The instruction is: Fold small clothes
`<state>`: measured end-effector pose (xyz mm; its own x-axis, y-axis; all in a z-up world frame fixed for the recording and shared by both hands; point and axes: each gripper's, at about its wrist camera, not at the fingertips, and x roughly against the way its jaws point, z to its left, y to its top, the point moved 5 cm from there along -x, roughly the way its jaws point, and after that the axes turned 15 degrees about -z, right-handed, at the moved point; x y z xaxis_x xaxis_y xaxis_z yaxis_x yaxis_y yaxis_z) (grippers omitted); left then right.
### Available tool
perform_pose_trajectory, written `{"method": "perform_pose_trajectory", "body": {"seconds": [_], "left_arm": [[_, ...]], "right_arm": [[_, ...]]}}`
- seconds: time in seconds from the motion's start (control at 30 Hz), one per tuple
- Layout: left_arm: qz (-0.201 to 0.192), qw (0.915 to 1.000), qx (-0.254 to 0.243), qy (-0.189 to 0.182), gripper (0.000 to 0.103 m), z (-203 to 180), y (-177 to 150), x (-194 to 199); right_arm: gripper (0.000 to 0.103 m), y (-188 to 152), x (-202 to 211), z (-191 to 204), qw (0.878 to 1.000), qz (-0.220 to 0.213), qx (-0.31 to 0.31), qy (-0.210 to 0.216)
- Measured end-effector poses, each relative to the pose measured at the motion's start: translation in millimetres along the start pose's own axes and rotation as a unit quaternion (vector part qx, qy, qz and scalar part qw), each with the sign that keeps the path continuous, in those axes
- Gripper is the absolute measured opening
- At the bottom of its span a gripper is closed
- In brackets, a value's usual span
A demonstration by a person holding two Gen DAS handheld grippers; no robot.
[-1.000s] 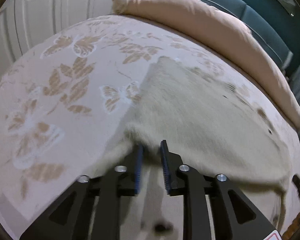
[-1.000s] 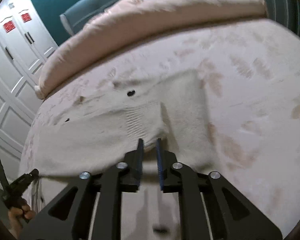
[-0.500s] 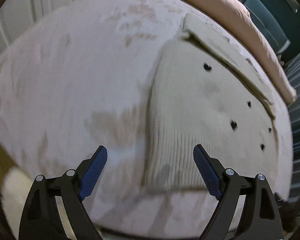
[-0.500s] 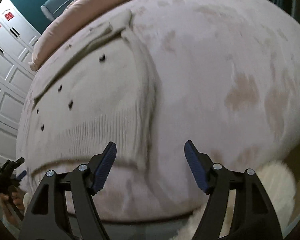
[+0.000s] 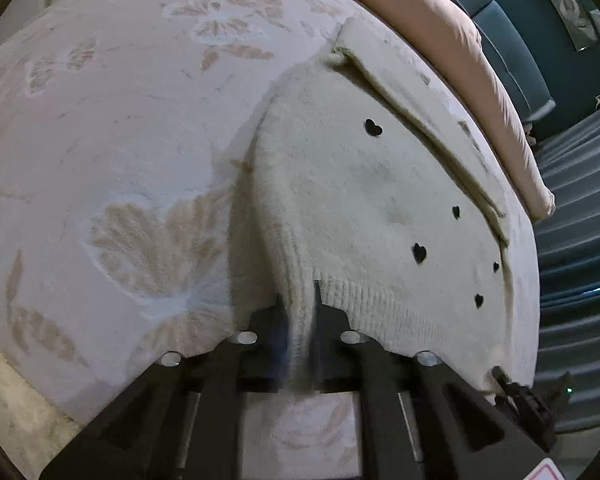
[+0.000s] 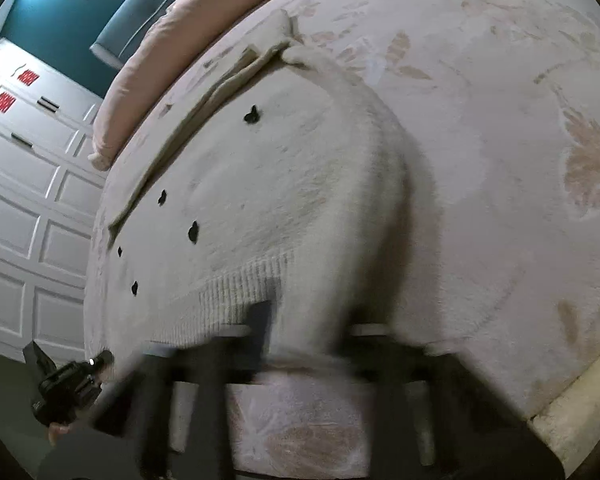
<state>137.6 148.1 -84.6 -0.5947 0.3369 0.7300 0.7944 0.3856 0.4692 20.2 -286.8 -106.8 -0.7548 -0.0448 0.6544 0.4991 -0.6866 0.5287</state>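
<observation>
Nearest to me, at six o'clock in the left wrist view, my left hand-held gripper (image 5: 302, 316) is clenched on the ribbed hem of the cream knit sweater (image 5: 360, 200), with a pinch of the knit bunched between its pads. In the right wrist view my right hand-held gripper (image 6: 300, 320) sits at six o'clock too, blurred, but it also looks clamped on the hem corner of the sweater (image 6: 280, 200), with cloth gathered between the jaws.

Beyond the hem, the sweater lies flat on the bed (image 5: 120, 140), its body with small black hearts (image 5: 373, 127) spreading toward twelve and two o'clock. At its far edge a sleeve (image 5: 420, 120) already lies folded across the top, running from twelve toward three o'clock. Farther still lies a pink pillow (image 5: 440, 20).

I judge the task about midway: the sleeves seem tucked in, both bottom corners are gripped, and the hem has not yet been carried over to the shoulder end. That fold, and any final halving, remain.
</observation>
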Motion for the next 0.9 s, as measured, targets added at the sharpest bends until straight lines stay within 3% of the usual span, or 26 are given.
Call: {"method": "perform_pose_trajectory", "body": {"seconds": [0.17,0.3,0.47,0.67,0.73,0.8,0.9], "left_arm": [[-0.027,0.9991,-0.031,-0.012,0.005,-7,2,40],[-0.024,0.9974,-0.066,-0.016,0.005,-12,-15,74],[0.038,0.994,-0.102,0.003,0.004,12,-75,126],[0.128,0.9884,-0.076,0.029,0.004,44,-143,174],[0.124,0.988,-0.087,0.028,0.004,34,-137,181],[0.096,0.9896,-0.106,0.013,0.004,17,-110,178],[0.028,0.9873,-0.153,-0.033,0.004,-28,-42,154]], "right_arm": [[0.004,8,44,4,0.999,-0.028,0.024,0.022],[0.004,-3,78,6,0.997,-0.015,0.069,0.018],[0.004,-57,123,-12,0.982,0.087,0.17,-0.014],[0.004,-117,180,-37,0.953,0.214,0.213,-0.023],[0.004,-114,187,-31,0.953,0.224,0.203,-0.008],[0.004,-87,180,-18,0.958,0.2,0.205,0.007],[0.004,-7,147,7,0.972,0.102,0.208,0.035]]}}
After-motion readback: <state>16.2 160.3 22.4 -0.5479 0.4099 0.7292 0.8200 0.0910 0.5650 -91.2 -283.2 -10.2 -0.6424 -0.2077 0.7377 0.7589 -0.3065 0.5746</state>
